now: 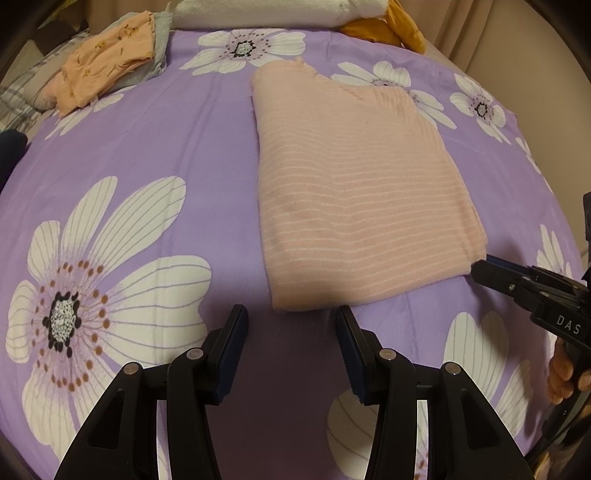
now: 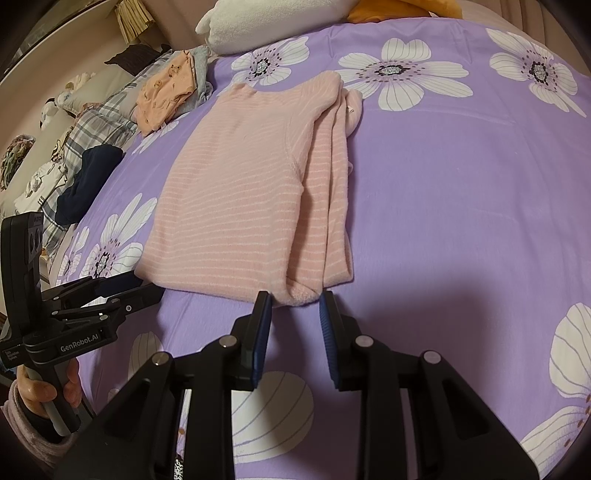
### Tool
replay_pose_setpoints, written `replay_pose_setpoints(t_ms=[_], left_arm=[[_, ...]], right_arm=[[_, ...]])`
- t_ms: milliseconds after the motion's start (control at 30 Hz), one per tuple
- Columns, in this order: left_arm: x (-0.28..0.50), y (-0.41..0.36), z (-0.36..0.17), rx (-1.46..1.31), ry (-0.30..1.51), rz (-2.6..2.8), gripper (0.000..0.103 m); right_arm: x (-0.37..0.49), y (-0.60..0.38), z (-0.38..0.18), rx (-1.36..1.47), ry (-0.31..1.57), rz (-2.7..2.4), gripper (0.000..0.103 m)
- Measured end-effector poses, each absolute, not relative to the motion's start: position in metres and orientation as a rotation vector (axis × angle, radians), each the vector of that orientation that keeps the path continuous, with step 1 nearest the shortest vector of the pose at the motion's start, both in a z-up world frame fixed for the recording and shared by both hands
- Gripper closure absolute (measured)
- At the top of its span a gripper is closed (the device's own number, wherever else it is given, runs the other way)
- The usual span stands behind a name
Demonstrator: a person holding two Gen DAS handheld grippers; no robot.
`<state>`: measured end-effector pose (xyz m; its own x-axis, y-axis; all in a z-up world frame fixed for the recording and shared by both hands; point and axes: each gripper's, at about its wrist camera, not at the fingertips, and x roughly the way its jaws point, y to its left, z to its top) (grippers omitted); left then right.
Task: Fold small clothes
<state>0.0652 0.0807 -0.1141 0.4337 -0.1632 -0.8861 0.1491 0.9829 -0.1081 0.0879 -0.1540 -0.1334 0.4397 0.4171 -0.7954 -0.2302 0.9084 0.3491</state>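
The bed (image 1: 207, 155), under a purple flowered cover, carries everything, and the pink striped top (image 1: 362, 206) lies flat near its middle, sleeves already turned in so it makes a long narrow panel, probably ready for a crosswise fold. In the left wrist view, a stack of folded clothes (image 1: 110, 70) sits at about ten o'clock near the bed's far edge, apparently set aside as finished, with a white pillow (image 1: 273, 13) at twelve. To the top's right the cover is bare and wide; its left side also has open room before the stack. The left gripper (image 1: 291, 332) hovers just short of the hem's near left corner, jaws parted about halfway and empty. The right gripper (image 2: 295, 312) stands at the hem's right corner, jaws narrowly parted with the corner between the tips; whether they pinch it I cannot tell.
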Motion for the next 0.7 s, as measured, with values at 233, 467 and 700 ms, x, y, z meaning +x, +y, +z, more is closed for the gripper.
replay_pose_setpoints(t_ms=[233, 467, 700], left_arm=[[0.065, 0.082, -0.114, -0.015, 1.107, -0.193, 0.055], [0.062, 0.083, -0.113, -0.022, 1.114, -0.179, 0.055], [0.059, 0.086, -0.111, -0.023, 1.131, -0.149, 0.045]], right_arm=[[0.086, -0.154, -0.133, 0.201, 1.043, 0.407, 0.075], [0.082, -0.154, -0.131, 0.205, 1.045, 0.407, 0.075], [0.076, -0.157, -0.126, 0.211, 1.042, 0.396, 0.066]])
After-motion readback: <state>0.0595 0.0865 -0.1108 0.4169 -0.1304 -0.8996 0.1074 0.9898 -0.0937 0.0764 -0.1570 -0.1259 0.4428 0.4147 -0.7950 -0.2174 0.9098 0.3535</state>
